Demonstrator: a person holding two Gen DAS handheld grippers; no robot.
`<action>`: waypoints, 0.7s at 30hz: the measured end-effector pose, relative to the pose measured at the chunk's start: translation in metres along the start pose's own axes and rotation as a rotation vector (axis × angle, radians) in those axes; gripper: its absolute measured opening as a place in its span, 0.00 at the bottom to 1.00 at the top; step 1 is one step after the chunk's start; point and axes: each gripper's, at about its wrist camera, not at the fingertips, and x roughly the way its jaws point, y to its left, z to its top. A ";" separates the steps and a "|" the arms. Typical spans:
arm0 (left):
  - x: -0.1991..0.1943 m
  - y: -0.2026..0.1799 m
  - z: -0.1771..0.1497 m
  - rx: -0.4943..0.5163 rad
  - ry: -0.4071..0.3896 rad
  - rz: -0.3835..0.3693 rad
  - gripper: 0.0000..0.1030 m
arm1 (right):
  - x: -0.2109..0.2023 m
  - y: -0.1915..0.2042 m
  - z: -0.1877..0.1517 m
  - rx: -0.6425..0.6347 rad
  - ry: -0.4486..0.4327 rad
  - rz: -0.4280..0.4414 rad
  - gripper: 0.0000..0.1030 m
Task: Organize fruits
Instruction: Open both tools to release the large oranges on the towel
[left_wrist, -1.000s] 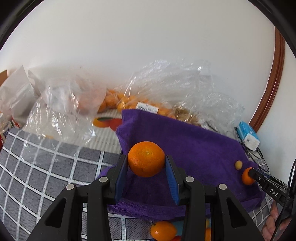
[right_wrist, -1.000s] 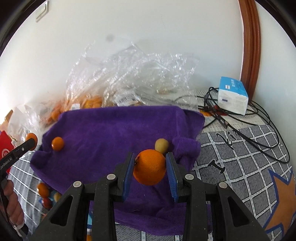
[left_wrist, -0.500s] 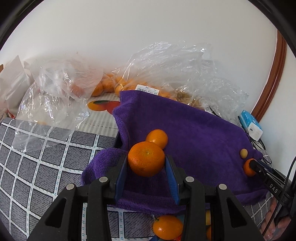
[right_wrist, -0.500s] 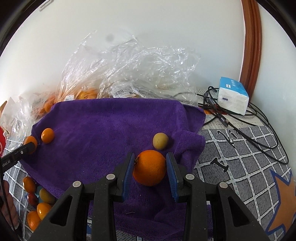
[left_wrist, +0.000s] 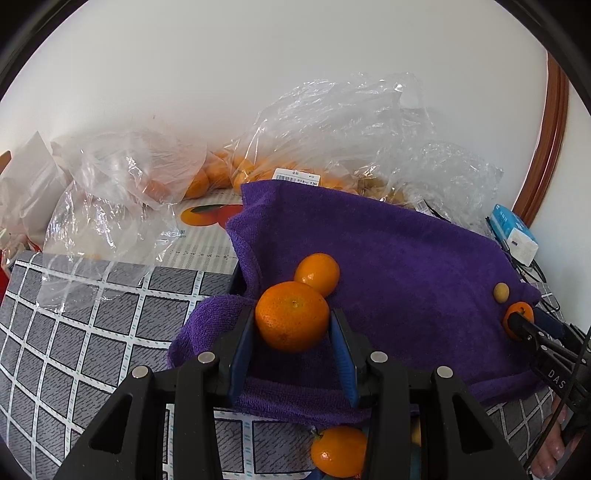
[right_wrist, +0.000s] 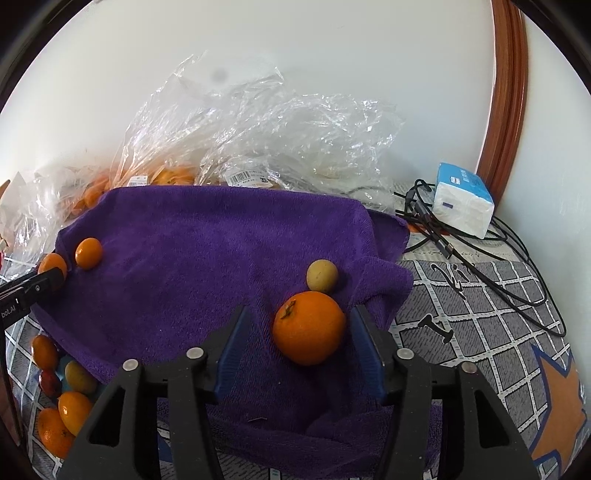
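Note:
A purple towel (left_wrist: 399, 258) (right_wrist: 207, 258) is spread on the table. My left gripper (left_wrist: 292, 352) has its jaws slightly parted around an orange (left_wrist: 291, 315) at the towel's left end, beside a smaller orange (left_wrist: 317, 273). My right gripper (right_wrist: 301, 350) is open; an orange (right_wrist: 309, 326) rests on the towel between its jaws, touching neither pad. A small yellow-green fruit (right_wrist: 322, 275) lies just behind it. Both left-end oranges (right_wrist: 88, 252) show far left in the right wrist view.
Clear plastic bags of oranges (left_wrist: 258, 166) (right_wrist: 258, 140) lie behind the towel against the wall. More fruit sits below the towel's front edge (right_wrist: 62, 406) (left_wrist: 338, 456). A tissue pack (right_wrist: 463, 205) and black cables (right_wrist: 480, 258) are at the right.
My right gripper opened and let its orange down onto the towel. My left gripper lowered its orange next to the smaller orange and its jaws widened a little.

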 end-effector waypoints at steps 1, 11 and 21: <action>0.000 -0.001 0.000 0.004 0.000 0.004 0.38 | -0.001 0.000 0.000 0.000 -0.005 0.002 0.60; -0.008 0.000 0.001 -0.002 -0.031 -0.017 0.51 | -0.011 -0.005 -0.001 0.031 -0.055 0.037 0.67; -0.028 0.002 0.006 -0.024 -0.105 -0.013 0.53 | -0.036 -0.014 0.013 0.099 -0.095 0.008 0.67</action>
